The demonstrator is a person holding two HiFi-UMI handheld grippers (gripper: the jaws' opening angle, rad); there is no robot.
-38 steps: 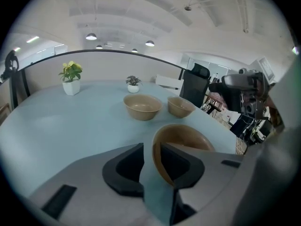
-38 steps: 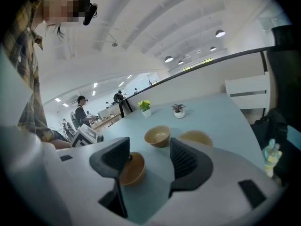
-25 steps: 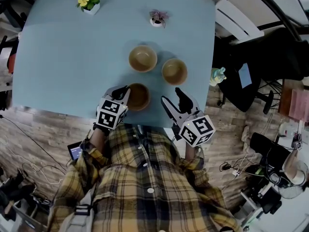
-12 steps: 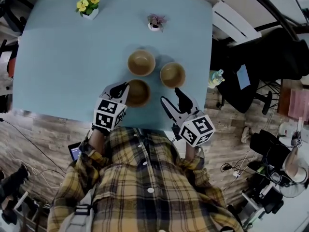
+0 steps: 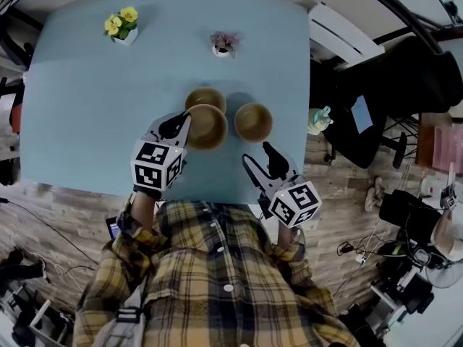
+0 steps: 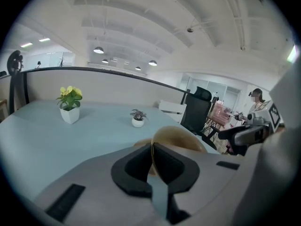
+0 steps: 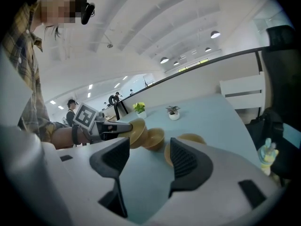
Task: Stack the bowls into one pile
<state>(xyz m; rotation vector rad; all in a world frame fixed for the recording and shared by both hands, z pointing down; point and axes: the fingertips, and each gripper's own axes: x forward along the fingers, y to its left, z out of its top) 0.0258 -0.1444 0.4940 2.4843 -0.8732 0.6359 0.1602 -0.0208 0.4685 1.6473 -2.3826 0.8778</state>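
Nothing's been stacked yet: one tan bowl (image 5: 208, 127) is pinched by its rim in the left claw (image 5: 182, 123), jaws clamped tight on it. It's held tilted, partly over the far bowl (image 5: 205, 95), which is probably where it's meant to be dropped. The right-hand bowl (image 5: 254, 121) is sat alone on the blue table (image 5: 87, 107) just beside them, so two nestings are left to be done, and the right claw (image 5: 260, 159) is held over the near edge, jaws apart, nothing in them.
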